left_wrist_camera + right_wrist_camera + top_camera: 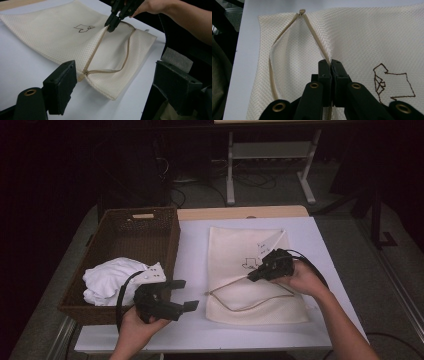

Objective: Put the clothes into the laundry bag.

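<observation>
A cream mesh laundry bag (240, 251) with a brown embroidered mark lies flat on the white table. Its zipper is undone and the mouth gapes toward the front edge. My right gripper (251, 276) is shut on the upper zipper edge (322, 51) of the bag and lifts that edge a little. The same bag (57, 35) and the right gripper (111, 26) appear in the left gripper view. My left gripper (186, 295) is open, held just left of the bag's zipper end (81, 75), with nothing between its jaws.
A brown wicker basket (150, 220) stands at the left of the table with white cloth (117, 277) in its near end. The white tabletop (192, 250) shows between basket and bag. Table legs and cables lie on the floor beyond.
</observation>
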The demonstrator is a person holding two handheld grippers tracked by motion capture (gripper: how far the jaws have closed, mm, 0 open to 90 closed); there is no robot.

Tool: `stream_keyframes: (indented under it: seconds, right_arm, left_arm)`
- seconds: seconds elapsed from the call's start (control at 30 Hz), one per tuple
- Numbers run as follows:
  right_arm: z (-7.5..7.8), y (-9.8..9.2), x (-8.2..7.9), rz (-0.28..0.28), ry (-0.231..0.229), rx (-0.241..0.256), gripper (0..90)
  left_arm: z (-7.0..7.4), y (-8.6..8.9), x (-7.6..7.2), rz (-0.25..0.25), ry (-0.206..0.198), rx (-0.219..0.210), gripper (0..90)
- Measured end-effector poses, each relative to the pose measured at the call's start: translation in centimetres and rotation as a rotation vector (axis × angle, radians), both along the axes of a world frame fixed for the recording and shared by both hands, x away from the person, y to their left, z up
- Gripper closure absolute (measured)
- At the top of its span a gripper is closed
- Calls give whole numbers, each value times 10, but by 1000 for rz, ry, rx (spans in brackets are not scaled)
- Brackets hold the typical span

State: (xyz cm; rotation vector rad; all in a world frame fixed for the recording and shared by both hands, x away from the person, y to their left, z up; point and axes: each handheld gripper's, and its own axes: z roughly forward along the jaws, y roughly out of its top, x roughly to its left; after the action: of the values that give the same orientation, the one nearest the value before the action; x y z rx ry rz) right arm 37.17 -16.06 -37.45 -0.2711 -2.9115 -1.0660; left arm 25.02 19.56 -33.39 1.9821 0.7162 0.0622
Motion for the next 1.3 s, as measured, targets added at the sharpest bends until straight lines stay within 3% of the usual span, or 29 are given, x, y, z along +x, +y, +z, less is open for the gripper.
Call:
stream_keyframes:
  seconds: [0.2, 0.67, 1.0, 1.17, 1.3]
  right_arm:
    - [0, 0, 2, 0, 3, 5, 865]
    - [6, -1, 4, -2, -9, 7, 865]
    - [11, -2, 5, -10, -11, 21, 866]
    - [11, 0, 5, -5, -11, 20, 865]
    - [11, 2, 5, 0, -10, 17, 865]
  left_arm:
    - [4, 11, 8, 18, 35, 14, 175]
    - [29, 51, 31, 92, 59, 84, 176]
    - [30, 83, 43, 142, 87, 78, 190]
    - [32, 98, 50, 168, 96, 99, 185]
    - [31, 108, 55, 191, 105, 144, 185]
